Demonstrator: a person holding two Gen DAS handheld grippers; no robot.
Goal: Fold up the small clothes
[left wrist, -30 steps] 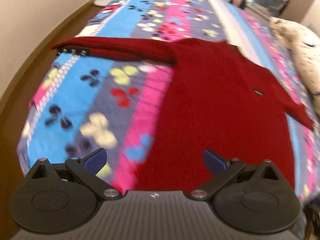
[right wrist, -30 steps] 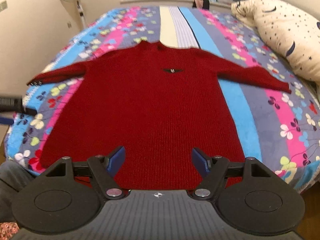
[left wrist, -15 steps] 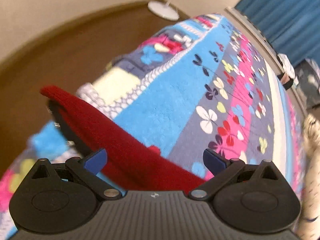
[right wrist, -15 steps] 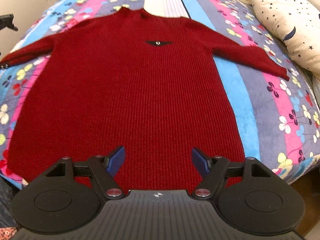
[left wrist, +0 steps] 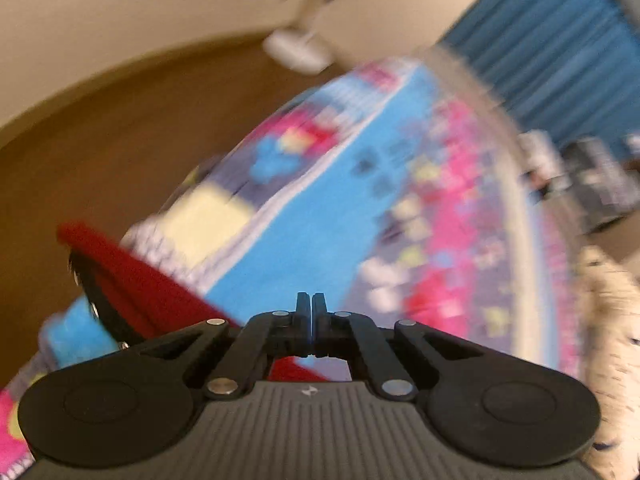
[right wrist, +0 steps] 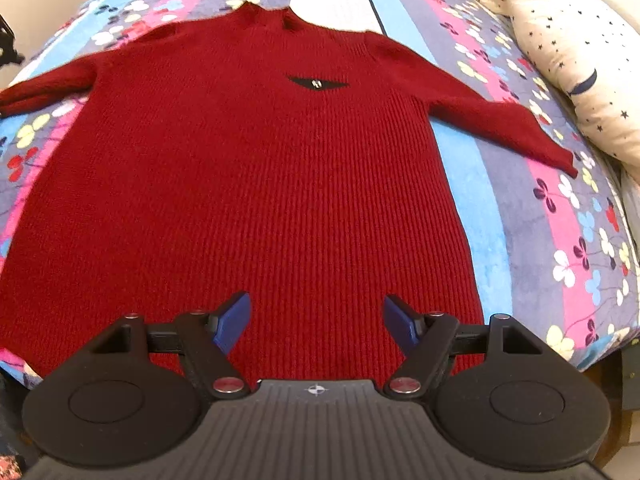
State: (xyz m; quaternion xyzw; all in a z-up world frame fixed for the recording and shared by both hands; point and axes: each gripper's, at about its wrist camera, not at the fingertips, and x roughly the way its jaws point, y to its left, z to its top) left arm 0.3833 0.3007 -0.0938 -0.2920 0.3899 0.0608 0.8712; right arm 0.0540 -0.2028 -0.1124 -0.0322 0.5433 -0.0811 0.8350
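A dark red knitted sweater (right wrist: 260,180) with a small black chest badge (right wrist: 318,83) lies flat, front up, on the flowered bedspread (right wrist: 560,240), both sleeves spread out. My right gripper (right wrist: 316,308) hovers open just above the hem, nothing between its blue pads. In the blurred left wrist view the sweater's left sleeve (left wrist: 132,280) runs from its buttoned cuff at the bed's edge down under my left gripper (left wrist: 310,304). Its jaws are closed together, and red cloth shows in the gap behind them.
A star-printed cream pillow (right wrist: 560,40) lies at the bed's right side, close to the right sleeve's cuff. Brown floor (left wrist: 120,140) drops away left of the bed, with a white fan base (left wrist: 298,50) by the wall and a blue curtain (left wrist: 560,40) behind.
My left gripper swung from the hem out to the left sleeve at the bed's edge, then its jaws closed over it. My right gripper dropped closer to the hem, staying open.
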